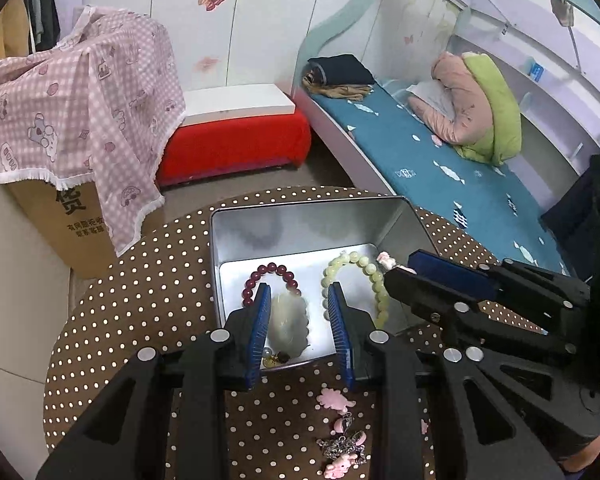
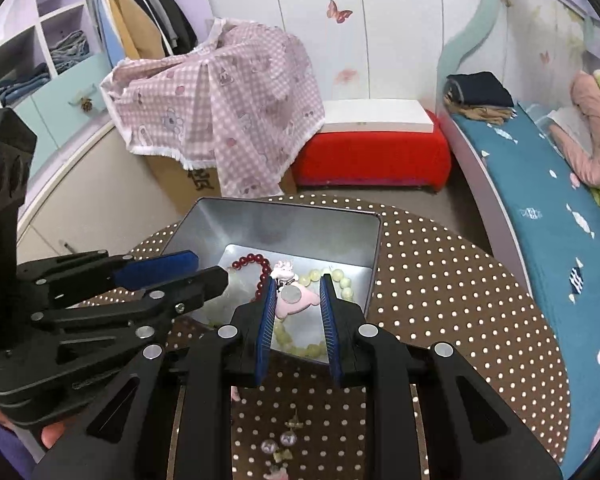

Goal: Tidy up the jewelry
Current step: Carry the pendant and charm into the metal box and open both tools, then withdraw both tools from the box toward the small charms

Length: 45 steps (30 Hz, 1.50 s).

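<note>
Tin: rectangular silver metal tin [image 1: 228, 224] holding dark red bead bracelet [image 1: 274, 272] & pale green bead bracelet [image 1: 364, 268].
R gripper [image 2: 298, 298]: gripping pink cartoon charm [image 2: 296, 300] above tin.
L gripper [image 1: 300, 300]: spread apart, gripping nothing.

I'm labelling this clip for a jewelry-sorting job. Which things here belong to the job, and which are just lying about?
Part of the job:
- metal tin
- dark red bead bracelet
- pale green bead bracelet
- pink charm in the right gripper
- left gripper, nothing in its grip
- loose pink trinkets on the dotted table

Just lying about:
- checked cloth
- red stool
- folded clothes
</note>
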Available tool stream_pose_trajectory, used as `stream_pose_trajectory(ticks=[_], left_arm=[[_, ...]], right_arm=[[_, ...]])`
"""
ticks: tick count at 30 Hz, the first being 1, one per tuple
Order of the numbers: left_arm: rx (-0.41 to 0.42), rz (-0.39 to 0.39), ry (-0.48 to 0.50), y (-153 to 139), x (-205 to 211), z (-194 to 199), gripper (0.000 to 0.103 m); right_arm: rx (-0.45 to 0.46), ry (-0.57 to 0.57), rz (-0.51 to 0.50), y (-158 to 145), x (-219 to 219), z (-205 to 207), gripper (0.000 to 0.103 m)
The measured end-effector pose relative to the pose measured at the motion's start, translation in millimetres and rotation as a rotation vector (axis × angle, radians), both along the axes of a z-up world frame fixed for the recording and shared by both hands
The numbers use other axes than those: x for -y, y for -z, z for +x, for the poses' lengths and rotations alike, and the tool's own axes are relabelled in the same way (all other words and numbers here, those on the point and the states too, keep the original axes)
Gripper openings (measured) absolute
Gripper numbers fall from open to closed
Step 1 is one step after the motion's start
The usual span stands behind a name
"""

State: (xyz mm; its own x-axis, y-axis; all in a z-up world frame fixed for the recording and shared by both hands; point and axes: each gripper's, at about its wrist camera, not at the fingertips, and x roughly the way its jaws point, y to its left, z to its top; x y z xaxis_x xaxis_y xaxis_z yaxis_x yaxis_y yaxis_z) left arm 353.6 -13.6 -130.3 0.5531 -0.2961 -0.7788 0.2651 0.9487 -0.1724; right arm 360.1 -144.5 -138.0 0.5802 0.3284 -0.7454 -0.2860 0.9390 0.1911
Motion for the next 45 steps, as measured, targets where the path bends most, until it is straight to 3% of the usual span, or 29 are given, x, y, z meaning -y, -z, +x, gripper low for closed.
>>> stream_pose_trajectory(ticks=[10, 12, 18, 22, 32, 39, 45], left_arm=[[0.004, 0.0, -0.008, -4, 1, -5, 0.028], [0.007, 0.002, -0.018, -5, -1, -7, 0.038], [0.024, -0.018, -0.03, -13, -9, -17, 0.048], [0.065, -0.033, -0.036, -27, -10, -31, 0.058], [0.219, -0.091, -0.062, -67, -24, -102, 0.084], [0.283, -0.048, -0.104, -65, -32, -153, 0.084], [0.294, -0.032, -0.104, -53, -29, -185, 0.084]], right_arm=[[-0.021, 0.002, 0.02, 5, 4, 0, 0.023], [-0.023, 0.006, 0.031, 5, 5, 0, 0.023], [-0.022, 0.022, 0.057, 0, 10, -7, 0.025], [0.001, 0.034, 0.066, -10, 15, -20, 0.04], [0.157, 0.084, 0.013, -59, 37, -94, 0.056], [0.22, 0.158, -0.034, -67, 65, -153, 0.06], [0.202, 0.201, -0.027, -51, 82, -185, 0.062]])
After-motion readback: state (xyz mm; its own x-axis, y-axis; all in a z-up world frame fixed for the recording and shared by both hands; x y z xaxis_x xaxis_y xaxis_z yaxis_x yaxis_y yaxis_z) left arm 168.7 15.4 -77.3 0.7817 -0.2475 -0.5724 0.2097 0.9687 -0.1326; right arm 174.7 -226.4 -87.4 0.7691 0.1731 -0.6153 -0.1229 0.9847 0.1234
